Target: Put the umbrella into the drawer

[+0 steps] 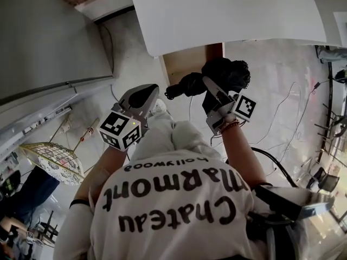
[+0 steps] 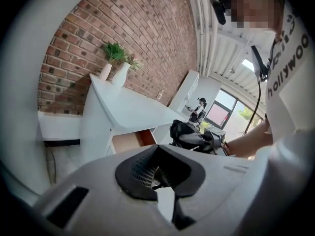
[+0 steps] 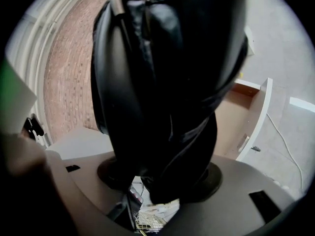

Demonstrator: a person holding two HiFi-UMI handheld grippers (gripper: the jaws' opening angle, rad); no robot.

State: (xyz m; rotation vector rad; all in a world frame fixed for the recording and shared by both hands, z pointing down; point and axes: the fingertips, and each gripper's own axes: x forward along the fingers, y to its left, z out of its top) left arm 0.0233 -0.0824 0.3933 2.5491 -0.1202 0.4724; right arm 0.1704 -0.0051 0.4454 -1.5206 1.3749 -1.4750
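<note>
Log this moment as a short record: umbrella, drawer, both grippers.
umbrella: black, folded, held in the air
drawer: open, wooden inside, visible part bare
right gripper: shut on the umbrella
left gripper: shut, empty, apart from the umbrella
task state: umbrella not yet in the drawer

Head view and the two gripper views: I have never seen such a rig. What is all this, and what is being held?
There is no robot here: a person holds a two-jaw gripper in each hand. The head view looks down from a camera on the person's head. The other two cameras ride on the grippers and look along their jaws. The right gripper is clamped on a folded black umbrella, close to the open drawer of a white cabinet. The left gripper is closed with nothing in it.
</note>
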